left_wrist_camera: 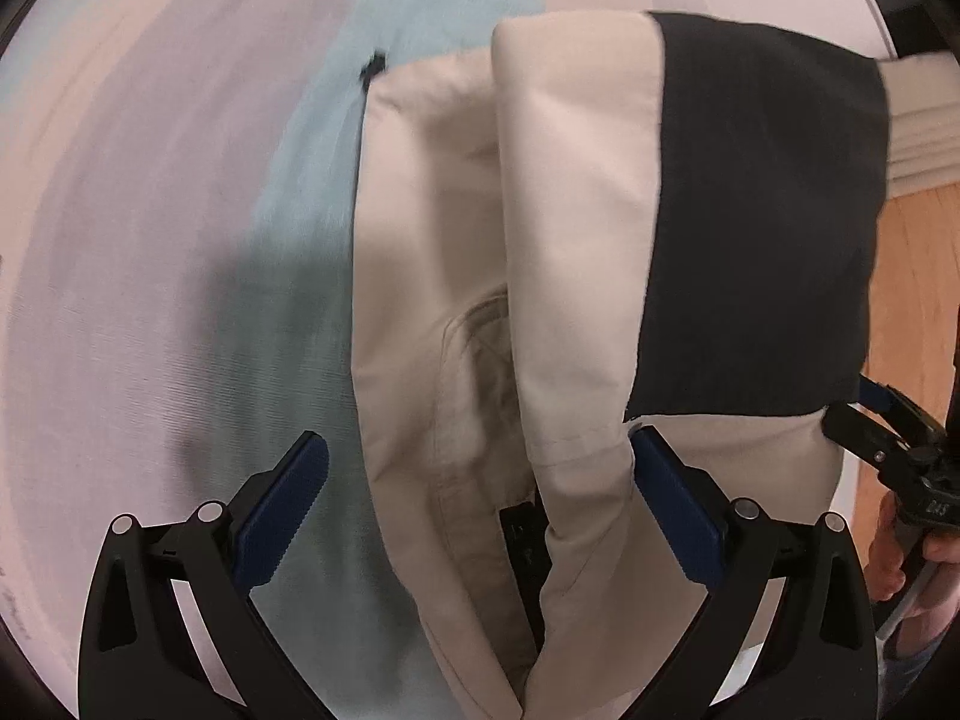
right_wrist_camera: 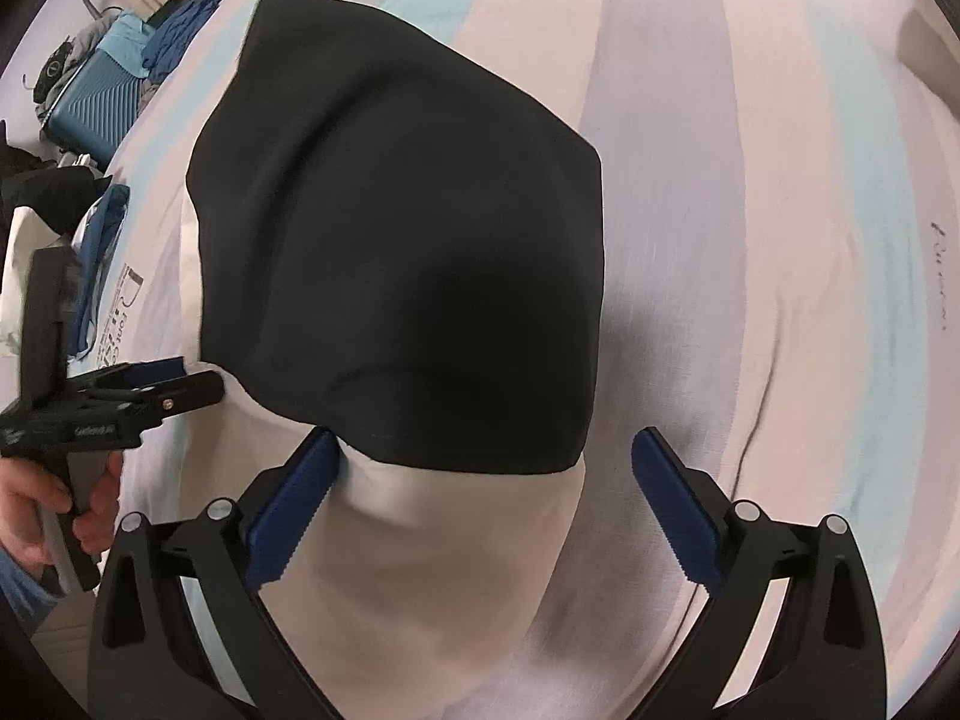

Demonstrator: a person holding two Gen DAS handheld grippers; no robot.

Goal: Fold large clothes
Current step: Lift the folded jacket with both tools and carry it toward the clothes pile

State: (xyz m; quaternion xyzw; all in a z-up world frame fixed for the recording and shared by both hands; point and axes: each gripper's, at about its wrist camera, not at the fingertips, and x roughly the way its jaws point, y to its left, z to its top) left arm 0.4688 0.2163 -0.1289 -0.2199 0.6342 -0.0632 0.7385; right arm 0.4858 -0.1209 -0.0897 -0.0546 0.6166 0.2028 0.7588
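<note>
A beige garment [left_wrist_camera: 570,228] with a black panel [left_wrist_camera: 756,210] lies folded on a striped bed sheet [left_wrist_camera: 150,240]. My left gripper [left_wrist_camera: 477,468] stands open above it, with a beige fold running between its blue pads [left_wrist_camera: 282,504]. The right wrist view has the black panel [right_wrist_camera: 396,240] on top of the beige cloth [right_wrist_camera: 420,570]. My right gripper [right_wrist_camera: 483,468] is open wide over the panel's near edge, and beige cloth lies between its fingers. The left gripper [right_wrist_camera: 198,387] also appears at the garment's left side, and the right gripper [left_wrist_camera: 852,420] at its right edge.
A blue suitcase [right_wrist_camera: 90,96] and a heap of clothes [right_wrist_camera: 174,42] sit past the bed's far left corner. A blue garment [right_wrist_camera: 102,234] lies at the left bed edge. Wooden floor [left_wrist_camera: 924,276] shows beyond the right edge. A hand [right_wrist_camera: 36,504] grips the left tool's handle.
</note>
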